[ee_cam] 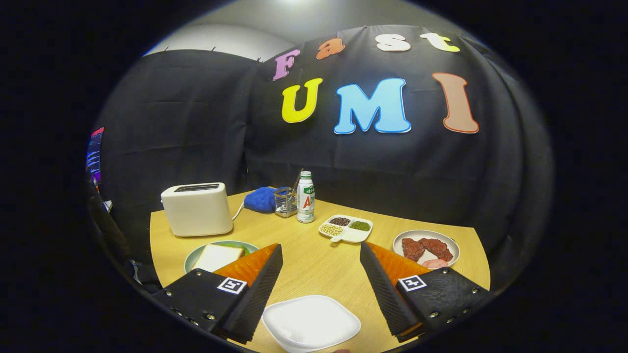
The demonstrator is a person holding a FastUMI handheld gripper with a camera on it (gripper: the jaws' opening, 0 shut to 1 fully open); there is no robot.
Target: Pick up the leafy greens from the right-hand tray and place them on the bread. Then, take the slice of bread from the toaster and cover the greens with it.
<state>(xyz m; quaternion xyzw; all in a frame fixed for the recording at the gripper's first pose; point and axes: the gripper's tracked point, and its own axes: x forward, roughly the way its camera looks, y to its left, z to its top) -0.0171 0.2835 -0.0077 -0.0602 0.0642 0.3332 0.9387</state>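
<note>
My gripper (321,246) is open above the wooden table (314,264), with a wide gap between its fingers and nothing held. A slice of white bread (217,256) lies on a pale green plate (191,262) just left of the left finger. Behind that plate stands a white toaster (197,209); its top slot looks dark and I cannot tell what is inside. Past the right finger, a round plate (454,250) holds dark red crinkled pieces (426,247) and a pink slice (433,264).
A white square dish (310,323) sits low between the fingers. Ahead of them is a divided white dish (346,228) of beans. Farther back stand a bottle (305,197), a small clear container (285,202) and a blue cloth (260,199).
</note>
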